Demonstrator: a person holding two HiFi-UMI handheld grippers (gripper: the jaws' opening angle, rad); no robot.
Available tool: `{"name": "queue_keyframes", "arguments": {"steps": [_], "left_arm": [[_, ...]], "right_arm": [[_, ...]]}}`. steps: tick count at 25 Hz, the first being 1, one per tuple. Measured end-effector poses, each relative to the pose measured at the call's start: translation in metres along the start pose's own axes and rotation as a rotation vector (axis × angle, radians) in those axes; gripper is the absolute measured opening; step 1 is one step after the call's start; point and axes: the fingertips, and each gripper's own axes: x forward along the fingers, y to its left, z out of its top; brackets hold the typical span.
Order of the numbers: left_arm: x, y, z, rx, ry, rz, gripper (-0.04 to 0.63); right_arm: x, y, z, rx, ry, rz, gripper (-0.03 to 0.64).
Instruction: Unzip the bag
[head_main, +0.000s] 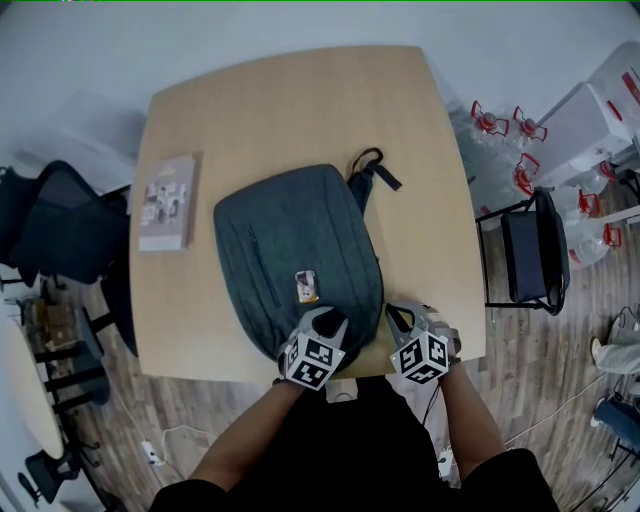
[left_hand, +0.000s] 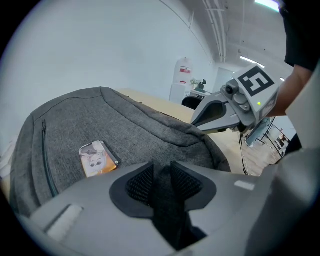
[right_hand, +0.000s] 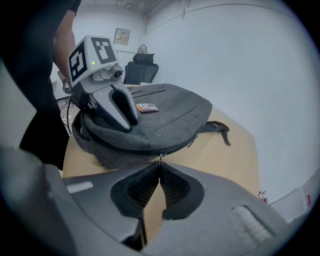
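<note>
A grey backpack (head_main: 300, 240) lies flat on the wooden table (head_main: 300, 100), with a small picture card (head_main: 306, 286) on its front. My left gripper (head_main: 335, 322) is at the bag's near end. In the left gripper view a fold of the grey fabric (left_hand: 165, 200) fills the gap between its pads, so the left gripper (left_hand: 161, 179) is shut on the bag. My right gripper (head_main: 400, 315) is at the bag's near right side. Its tips are pressed together on the metal zipper pull (right_hand: 160, 156), and the zipper line (right_hand: 185, 142) runs away along the bag's side.
A booklet (head_main: 167, 200) lies on the table's left part. The bag's black top handle (head_main: 372, 165) points to the far side. Dark office chairs (head_main: 60, 225) stand to the left, another chair (head_main: 530, 250) and several water jugs (head_main: 500, 130) to the right.
</note>
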Motion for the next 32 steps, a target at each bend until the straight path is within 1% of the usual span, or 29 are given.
{"name": "queue_keyframes", "arguments": {"steps": [5, 13, 16, 19, 21, 27, 29, 31, 32], "left_arm": [[0.01, 0.001, 0.011, -0.027, -0.008, 0.036, 0.127], [0.021, 0.006, 0.026, -0.066, -0.017, 0.071, 0.127], [0.025, 0.005, 0.03, -0.082, -0.023, 0.085, 0.126], [0.03, 0.006, 0.037, -0.104, -0.028, 0.097, 0.124], [0.034, 0.008, 0.043, -0.12, -0.033, 0.103, 0.123], [0.046, 0.015, 0.056, -0.187, -0.043, 0.101, 0.117], [0.049, 0.015, 0.059, -0.196, -0.041, 0.098, 0.117], [0.05, 0.013, 0.061, -0.196, -0.036, 0.083, 0.118], [0.05, 0.011, 0.061, -0.199, -0.03, 0.06, 0.118]], "right_arm": [[-0.008, 0.006, -0.004, 0.005, 0.016, -0.014, 0.012], [-0.015, 0.01, -0.005, 0.097, 0.011, -0.04, 0.012], [-0.02, 0.016, -0.007, 0.112, 0.013, -0.031, 0.012], [-0.023, 0.034, -0.006, 0.102, 0.013, -0.003, 0.011], [-0.026, 0.04, -0.004, 0.109, 0.01, -0.002, 0.011], [-0.029, 0.046, 0.001, 0.122, 0.016, -0.022, 0.012], [-0.028, 0.044, -0.002, 0.131, 0.02, -0.033, 0.012], [-0.027, 0.04, -0.004, 0.131, 0.021, -0.039, 0.011], [-0.027, 0.039, -0.005, 0.132, 0.019, -0.041, 0.011]]}}
